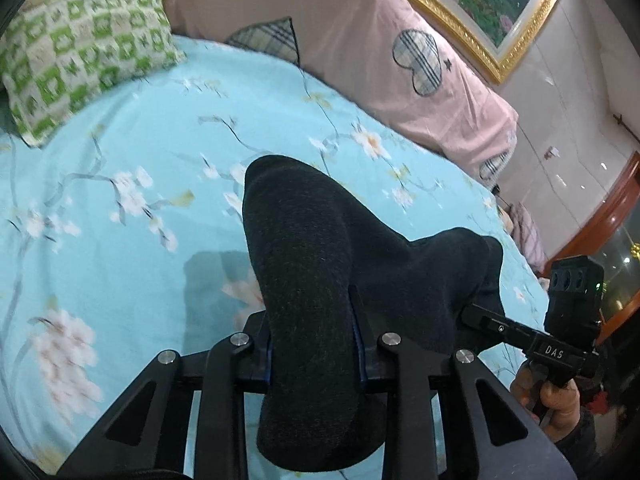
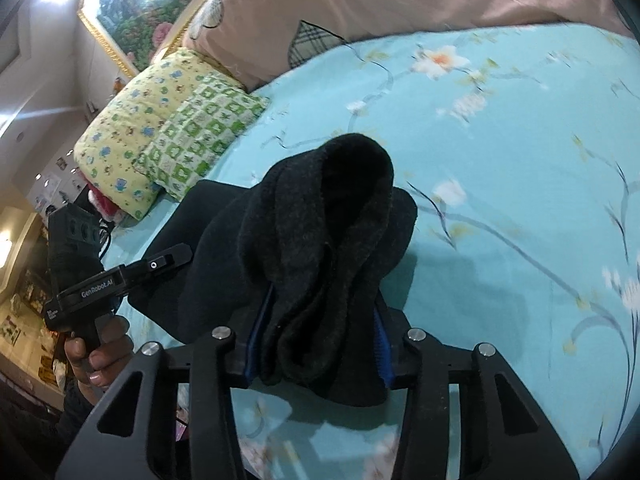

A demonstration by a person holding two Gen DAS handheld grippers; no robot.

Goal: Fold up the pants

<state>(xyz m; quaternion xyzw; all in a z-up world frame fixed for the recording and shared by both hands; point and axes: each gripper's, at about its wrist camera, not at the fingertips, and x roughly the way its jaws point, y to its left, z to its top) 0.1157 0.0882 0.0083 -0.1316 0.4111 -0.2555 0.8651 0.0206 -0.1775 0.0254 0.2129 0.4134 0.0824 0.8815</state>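
Across the blue floral bedsheet (image 1: 120, 140), below the pink quilt (image 1: 340, 20) at its far edge, you have the dark pants (image 1: 304, 248) bunched and partly lifted off the sheet. Your left gripper (image 1: 316, 344) clamps one thick fold between its blue pads; your right gripper (image 2: 316, 340) pinches another bundle the same way. Raise both hands evenly and draw them apart until the cloth hangs flat, then lay it smooth on the bedsheet before folding.
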